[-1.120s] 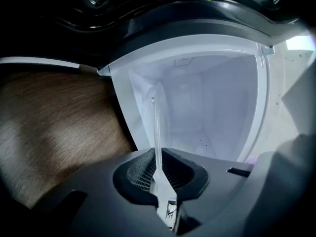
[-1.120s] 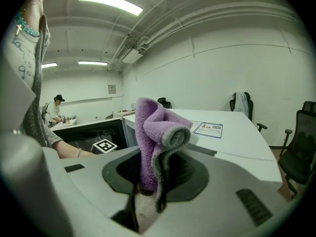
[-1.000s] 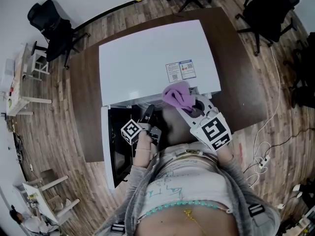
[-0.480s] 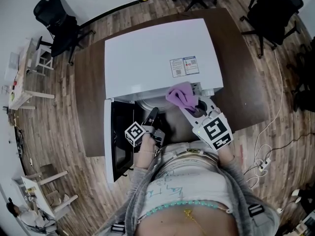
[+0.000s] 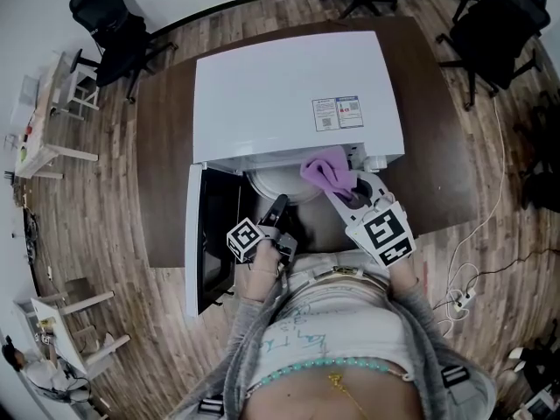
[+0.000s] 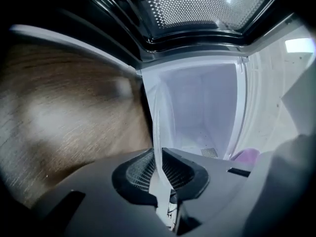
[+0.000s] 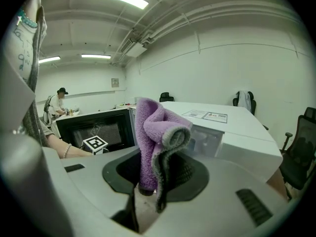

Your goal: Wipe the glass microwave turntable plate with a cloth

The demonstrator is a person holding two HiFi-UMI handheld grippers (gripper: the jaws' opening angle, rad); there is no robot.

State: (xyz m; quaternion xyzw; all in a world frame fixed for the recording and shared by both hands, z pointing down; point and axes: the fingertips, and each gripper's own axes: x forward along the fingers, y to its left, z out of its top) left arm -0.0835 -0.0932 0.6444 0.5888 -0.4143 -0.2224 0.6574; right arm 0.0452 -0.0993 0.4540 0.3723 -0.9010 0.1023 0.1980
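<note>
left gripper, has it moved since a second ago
Yes. The left gripper, shut on the glass turntable plate, has drawn back from the microwave toward the person, pulling the plate out.

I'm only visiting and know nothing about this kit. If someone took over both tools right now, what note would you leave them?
Left gripper: fingers shut on the rim of the glass plate, at the mouth of the microwave.
Right gripper: fingers shut on the purple cloth, held up near the plate.
Done: door open, plate and cloth in hand.
Left: wipe the plate; no wiping shows yet.
</note>
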